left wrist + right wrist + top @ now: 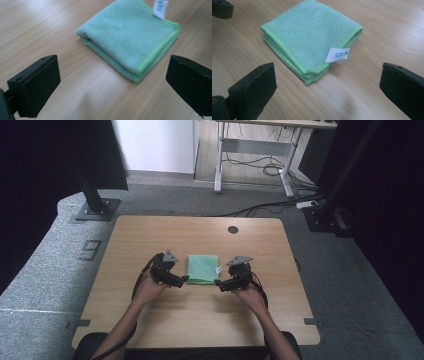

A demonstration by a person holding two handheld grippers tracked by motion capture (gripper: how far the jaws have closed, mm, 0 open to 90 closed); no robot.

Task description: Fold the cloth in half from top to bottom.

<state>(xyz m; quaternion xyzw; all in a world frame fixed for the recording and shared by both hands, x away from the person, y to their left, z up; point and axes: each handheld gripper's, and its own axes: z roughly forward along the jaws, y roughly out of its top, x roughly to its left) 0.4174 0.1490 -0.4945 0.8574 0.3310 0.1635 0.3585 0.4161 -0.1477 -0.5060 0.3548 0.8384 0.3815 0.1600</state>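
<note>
Cloth (307, 37): green, soft napped pile, matt, edges stitched in brighter green; white smooth tag (337, 55) with blue print. Bench (150, 235): light wood-grain top, smooth, faint sheen. My left tool (112, 82) and right tool (327, 90): black jaws, matt, hard plastic by their look, with slightly rough faces.

The folded green cloth (203, 268) lies flat on the wooden table (150, 235), the one low obstacle between the left gripper (182, 280) and the right gripper (220, 285), each just beside a near corner. Both sets of jaws stand wide, with bare wood between them and the cloth edge. A white tag (337, 55) sticks out at the right-hand corner. Beyond the cloth, the tabletop runs free up to a small round hole (233, 229) near the far edge.
</note>
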